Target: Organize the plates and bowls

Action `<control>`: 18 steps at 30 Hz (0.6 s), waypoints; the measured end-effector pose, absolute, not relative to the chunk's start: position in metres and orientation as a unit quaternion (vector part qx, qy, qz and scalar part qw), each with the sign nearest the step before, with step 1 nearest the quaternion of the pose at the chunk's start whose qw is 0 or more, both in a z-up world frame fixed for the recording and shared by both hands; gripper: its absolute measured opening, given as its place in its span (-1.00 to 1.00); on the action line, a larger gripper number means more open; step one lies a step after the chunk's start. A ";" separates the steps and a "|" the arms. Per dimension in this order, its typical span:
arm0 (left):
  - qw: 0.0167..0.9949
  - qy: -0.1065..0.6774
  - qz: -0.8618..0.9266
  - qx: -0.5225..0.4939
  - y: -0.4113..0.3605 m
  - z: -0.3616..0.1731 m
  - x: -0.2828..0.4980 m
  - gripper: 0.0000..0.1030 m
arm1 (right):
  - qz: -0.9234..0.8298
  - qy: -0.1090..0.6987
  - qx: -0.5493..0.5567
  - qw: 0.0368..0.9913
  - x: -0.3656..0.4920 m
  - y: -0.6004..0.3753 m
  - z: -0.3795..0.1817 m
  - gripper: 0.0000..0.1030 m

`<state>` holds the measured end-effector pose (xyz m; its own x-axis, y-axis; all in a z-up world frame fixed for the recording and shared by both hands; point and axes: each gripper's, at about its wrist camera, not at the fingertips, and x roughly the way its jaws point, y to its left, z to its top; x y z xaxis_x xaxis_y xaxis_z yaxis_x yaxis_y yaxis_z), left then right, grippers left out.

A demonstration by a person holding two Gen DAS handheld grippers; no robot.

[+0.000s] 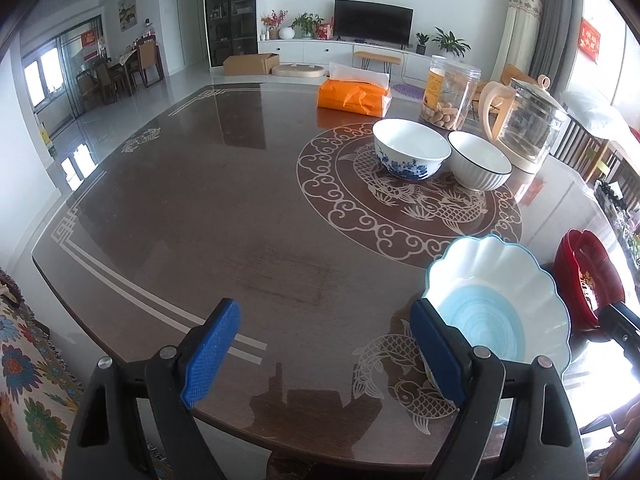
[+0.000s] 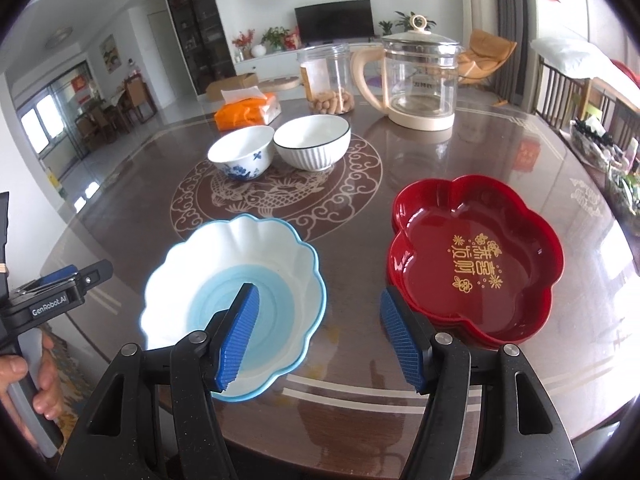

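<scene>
A scalloped white plate with a light blue centre lies near the table's front edge; it also shows in the left wrist view. A red flower-shaped plate with gold characters lies to its right, seemingly on top of other red ones, and shows in the left wrist view. A blue-flowered white bowl and a ribbed white bowl stand side by side mid-table. My left gripper is open, just left of the scalloped plate. My right gripper is open, above the gap between the two plates.
On the dark round table at the back stand an orange tissue pack, a clear jar of snacks and a glass kettle. A patterned seat cover lies at the left front.
</scene>
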<state>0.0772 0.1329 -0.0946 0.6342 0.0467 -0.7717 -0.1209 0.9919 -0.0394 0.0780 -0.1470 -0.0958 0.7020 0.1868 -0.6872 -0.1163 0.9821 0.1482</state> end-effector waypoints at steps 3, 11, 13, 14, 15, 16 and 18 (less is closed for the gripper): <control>0.906 0.419 0.056 -0.033 0.132 -0.093 0.076 0.68 | 0.078 0.373 0.050 0.923 0.077 -0.149 -0.094 0.31; 0.909 0.411 0.070 -0.016 0.132 -0.090 0.072 0.68 | 0.077 0.373 0.047 0.923 0.077 -0.148 -0.095 0.31; 0.909 0.410 0.072 -0.013 0.132 -0.089 0.072 0.68 | 0.077 0.373 0.046 0.924 0.077 -0.147 -0.095 0.31; 0.910 0.409 0.074 -0.012 0.132 -0.088 0.071 0.68 | 0.076 0.372 0.047 0.924 0.077 -0.147 -0.095 0.31; 0.910 0.407 0.075 -0.010 0.132 -0.088 0.071 0.68 | 0.076 0.372 0.047 0.924 0.077 -0.147 -0.095 0.31; 0.911 0.406 0.077 -0.008 0.131 -0.087 0.071 0.68 | 0.076 0.372 0.048 0.924 0.077 -0.148 -0.095 0.31; 0.912 0.403 0.080 -0.005 0.131 -0.086 0.070 0.68 | 0.075 0.372 0.050 0.924 0.077 -0.149 -0.094 0.31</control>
